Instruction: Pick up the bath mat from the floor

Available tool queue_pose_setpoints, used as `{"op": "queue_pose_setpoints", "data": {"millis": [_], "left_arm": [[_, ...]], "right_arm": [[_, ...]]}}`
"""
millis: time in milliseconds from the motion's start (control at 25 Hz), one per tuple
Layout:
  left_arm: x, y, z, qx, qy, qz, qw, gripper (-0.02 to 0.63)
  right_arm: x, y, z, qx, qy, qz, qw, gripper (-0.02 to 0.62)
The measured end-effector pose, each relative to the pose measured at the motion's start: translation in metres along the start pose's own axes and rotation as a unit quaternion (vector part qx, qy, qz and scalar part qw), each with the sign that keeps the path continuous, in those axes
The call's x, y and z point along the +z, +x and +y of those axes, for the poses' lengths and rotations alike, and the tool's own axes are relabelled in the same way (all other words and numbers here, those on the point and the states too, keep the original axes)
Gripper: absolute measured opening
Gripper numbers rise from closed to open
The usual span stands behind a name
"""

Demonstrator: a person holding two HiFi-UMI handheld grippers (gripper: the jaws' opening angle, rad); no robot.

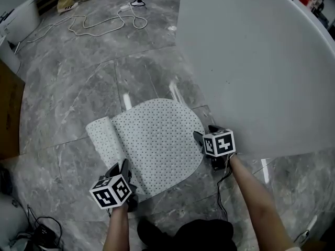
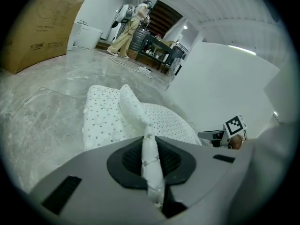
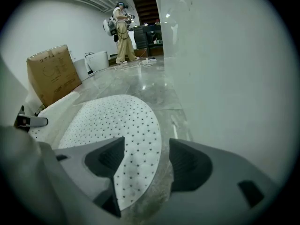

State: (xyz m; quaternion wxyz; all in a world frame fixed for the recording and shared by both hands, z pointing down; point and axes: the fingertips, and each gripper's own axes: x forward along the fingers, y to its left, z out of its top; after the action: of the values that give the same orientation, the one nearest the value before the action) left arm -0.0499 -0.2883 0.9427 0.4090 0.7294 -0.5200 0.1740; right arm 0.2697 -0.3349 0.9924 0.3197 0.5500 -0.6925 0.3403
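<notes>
The white perforated bath mat (image 1: 157,140) lies on the grey marble floor, its left part folded over so the suction-cup underside (image 1: 104,140) shows. My left gripper (image 1: 124,175) is shut on the mat's near left edge, and a pinched strip of mat (image 2: 151,165) runs between its jaws. My right gripper (image 1: 203,140) stands open at the mat's right edge. In the right gripper view the mat's rim (image 3: 140,158) lies flat on the floor between the spread jaws, with neither pad pressing on it.
A large white curved tub wall (image 1: 251,67) rises just right of the mat. A cardboard box (image 1: 9,114) stands at the left. A white cable (image 1: 99,22) loops on the floor far behind. A person (image 3: 121,29) stands in the background. A black cable (image 1: 222,197) trails by my right arm.
</notes>
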Motion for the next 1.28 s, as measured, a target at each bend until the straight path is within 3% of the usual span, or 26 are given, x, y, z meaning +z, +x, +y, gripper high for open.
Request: {"op": "queue_pose_setpoints", "data": {"millis": [280, 680, 960, 1280], "left_arm": [[-0.001, 0.0, 0.008, -0.007, -0.01, -0.004, 0.9999, 0.028], [-0.002, -0.002, 0.019, -0.018, -0.029, -0.011, 0.9993, 0.029], [-0.004, -0.004, 0.027, -0.018, -0.038, -0.01, 0.9991, 0.029], [-0.01, -0.02, 0.043, -0.006, -0.046, -0.015, 0.9988, 0.029]], "right_arm": [[-0.011, 0.026, 0.005, 0.013, -0.004, 0.04, 0.999, 0.308], [-0.013, 0.028, 0.016, -0.005, 0.016, 0.026, 1.0, 0.308], [-0.017, 0.026, 0.048, 0.033, -0.006, 0.044, 0.998, 0.307], [-0.02, 0.017, 0.104, 0.115, -0.033, 0.062, 0.991, 0.288]]}}
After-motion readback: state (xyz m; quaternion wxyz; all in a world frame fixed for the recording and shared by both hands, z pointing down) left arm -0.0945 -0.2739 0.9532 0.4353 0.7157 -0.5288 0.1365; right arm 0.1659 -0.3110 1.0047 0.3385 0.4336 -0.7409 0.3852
